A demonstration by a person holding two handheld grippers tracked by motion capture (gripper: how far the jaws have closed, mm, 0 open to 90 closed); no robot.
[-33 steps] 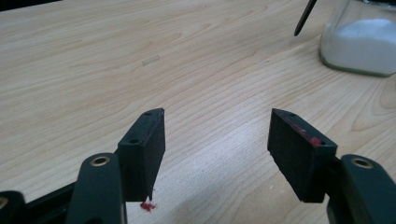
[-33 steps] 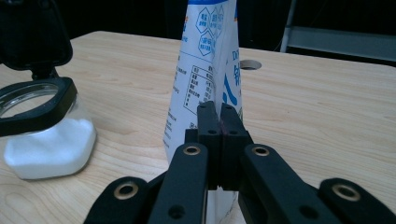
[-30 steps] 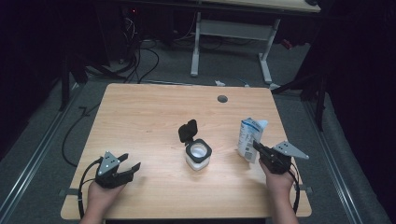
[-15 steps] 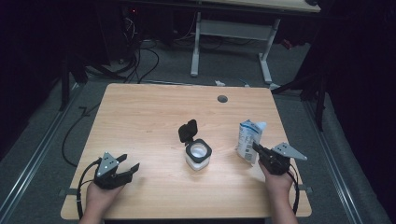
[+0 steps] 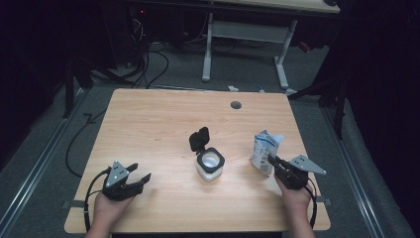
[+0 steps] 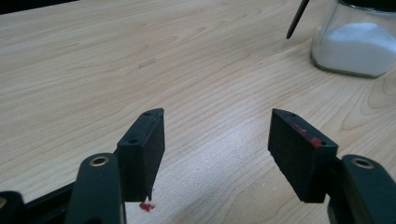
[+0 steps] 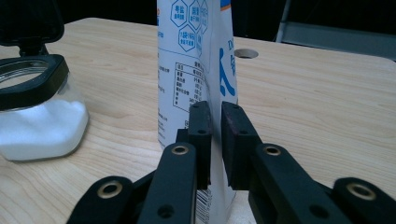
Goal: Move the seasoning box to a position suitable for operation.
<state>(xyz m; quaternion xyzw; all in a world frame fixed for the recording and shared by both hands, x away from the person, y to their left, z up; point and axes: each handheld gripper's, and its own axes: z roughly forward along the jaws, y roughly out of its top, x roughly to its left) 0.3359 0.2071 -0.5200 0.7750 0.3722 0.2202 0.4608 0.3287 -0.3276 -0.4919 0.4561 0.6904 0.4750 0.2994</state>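
1. While the right claw [image 7: 212, 135] stands pinched tight on the white and blue pouch [image 7: 196, 56], its two black jaws press a thin side seam of that pouch between them, low down near its base.
2. Seen from the high view, this right claw [image 5: 271, 161] meets the pouch [image 5: 262, 148] from the person's side, and the right hand [image 5: 296, 196] behind it rests near the front edge of the tabletop [image 5: 163, 119].
3. Upright on the tabletop, the pouch has its torn top open; blue printing and a small table of text cover its face in the right gripper view.
4. Left of the pouch, with bare wood between them, stands the glass jar [image 5: 210, 166], holding white powder, with a black rim.
5. Behind the jar, its black flip lid [image 5: 199, 139] is tilted up and open.
6. The jar [image 7: 32, 116] also shows at the left edge of the right gripper view, near the pouch but apart from it.
7. Well to the left of the pouch, beyond the jar, the left claw [image 6: 217, 149] gapes wide with nothing between its jaws, just above bare wood.
8. From above, the left claw [image 5: 137, 176] points toward the jar, with the left hand [image 5: 106, 208] at the front edge.
9. Far beyond the pouch, a round cable hole [image 5: 236, 105] sits in the tabletop near its back edge.
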